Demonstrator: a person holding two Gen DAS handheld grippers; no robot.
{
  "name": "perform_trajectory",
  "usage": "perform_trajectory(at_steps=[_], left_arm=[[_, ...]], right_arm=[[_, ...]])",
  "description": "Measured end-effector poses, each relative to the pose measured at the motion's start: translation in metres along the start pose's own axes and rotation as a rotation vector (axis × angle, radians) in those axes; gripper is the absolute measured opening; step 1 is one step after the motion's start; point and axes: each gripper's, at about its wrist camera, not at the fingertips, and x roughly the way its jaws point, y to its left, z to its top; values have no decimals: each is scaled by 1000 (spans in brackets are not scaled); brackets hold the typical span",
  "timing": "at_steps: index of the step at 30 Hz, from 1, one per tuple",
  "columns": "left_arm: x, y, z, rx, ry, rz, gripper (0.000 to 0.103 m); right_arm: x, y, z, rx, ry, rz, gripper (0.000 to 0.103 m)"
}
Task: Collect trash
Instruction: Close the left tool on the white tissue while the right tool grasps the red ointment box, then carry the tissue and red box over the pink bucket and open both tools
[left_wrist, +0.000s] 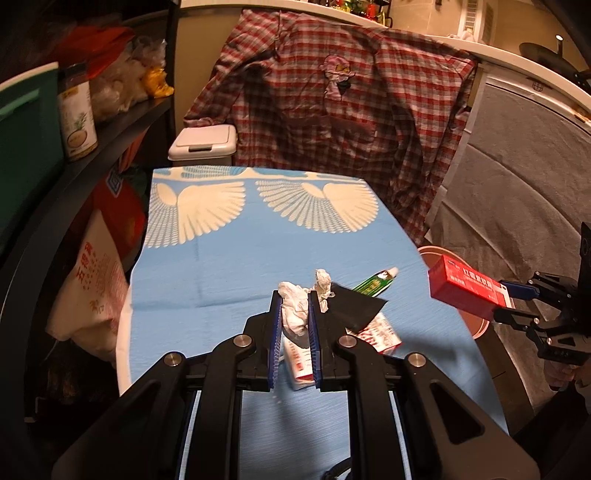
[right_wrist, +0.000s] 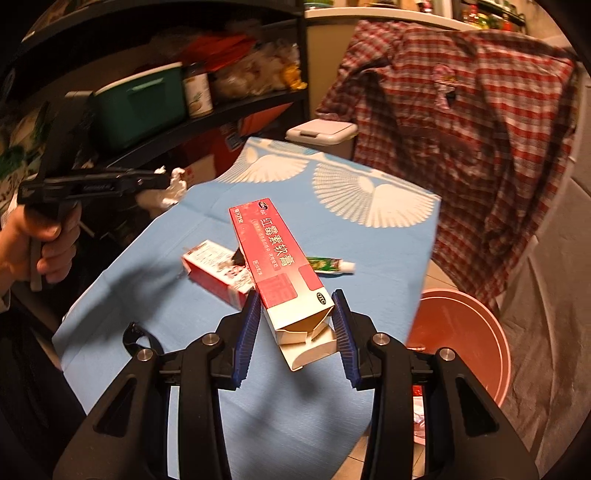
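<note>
Now a crumpled white tissue (left_wrist: 295, 314) is pinched tight between the blue pads of the left gripper (left_wrist: 295, 295), and it is held up above the blue tablecloth with white fan shapes (left_wrist: 221, 266). A long red and white cardboard box (right_wrist: 280, 266) is squeezed at its open end by the right gripper (right_wrist: 297, 299), whose jaws are part way closed on the box. In the left view the box is seen over the table edge, close to the round pink bin (right_wrist: 476, 332) on the floor.

Both things should be kept gripped until they are right above the pink bin. The box is held only by its soft open flaps, so it should be moved slowly and not shaken, or it may slip out. The tissue is light and should be let go low over the bin, so it is not blown aside.

Farther off on the cloth, another torn red and white box (right_wrist: 218, 269), a piece of black plastic (left_wrist: 354, 306) and a small green tube with a white cap (right_wrist: 328, 264) are left to be picked up. Behind the table a white lidded bin (left_wrist: 205, 142) and a red checked shirt (left_wrist: 351, 110) are seen.
</note>
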Motion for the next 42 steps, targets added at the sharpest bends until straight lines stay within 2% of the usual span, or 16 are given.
perform_trajectory(at_steps=[17, 32, 42], left_arm=[[-1, -45, 17, 14, -56, -8, 13], [7, -91, 31, 39, -97, -26, 13], [21, -118, 36, 53, -92, -56, 13]], right_arm=[[-27, -50, 4, 179, -88, -133, 40], [-53, -84, 5, 297, -126, -212, 40], [-65, -111, 3, 351, -131, -263, 40]])
